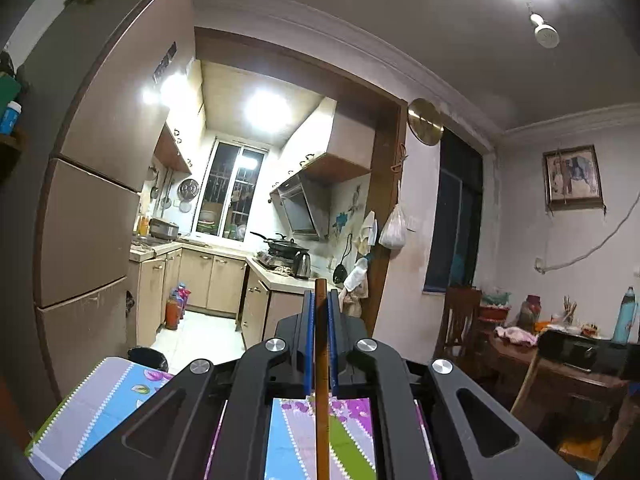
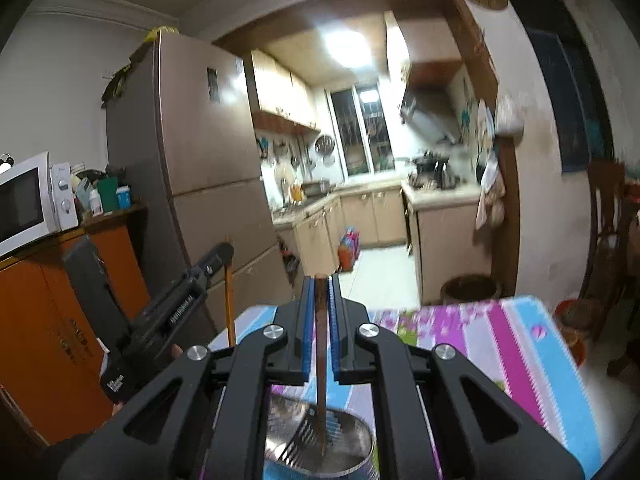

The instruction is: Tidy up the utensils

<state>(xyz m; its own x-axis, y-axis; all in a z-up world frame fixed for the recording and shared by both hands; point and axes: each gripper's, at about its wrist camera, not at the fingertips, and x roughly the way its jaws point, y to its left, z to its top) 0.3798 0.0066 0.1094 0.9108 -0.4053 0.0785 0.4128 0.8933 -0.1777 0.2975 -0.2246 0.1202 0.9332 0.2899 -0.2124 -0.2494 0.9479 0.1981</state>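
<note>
My left gripper (image 1: 320,300) is shut on a brown wooden chopstick (image 1: 321,400) that stands upright between its blue pads, above the colourful tablecloth (image 1: 100,392). In the right wrist view the left gripper (image 2: 222,254) shows at the left, with its chopstick (image 2: 229,308) hanging below it. My right gripper (image 2: 320,284) is shut on a darker brown chopstick (image 2: 321,372) whose lower end reaches down into a round metal holder (image 2: 352,440) with a slotted bottom, standing on the table.
A tall brown fridge (image 2: 192,152) stands ahead on the left, with an orange cabinet (image 2: 48,320) and a microwave (image 2: 28,200) beside it. The kitchen doorway lies ahead. A wooden chair (image 1: 460,320) and a cluttered side table (image 1: 560,356) stand at the right.
</note>
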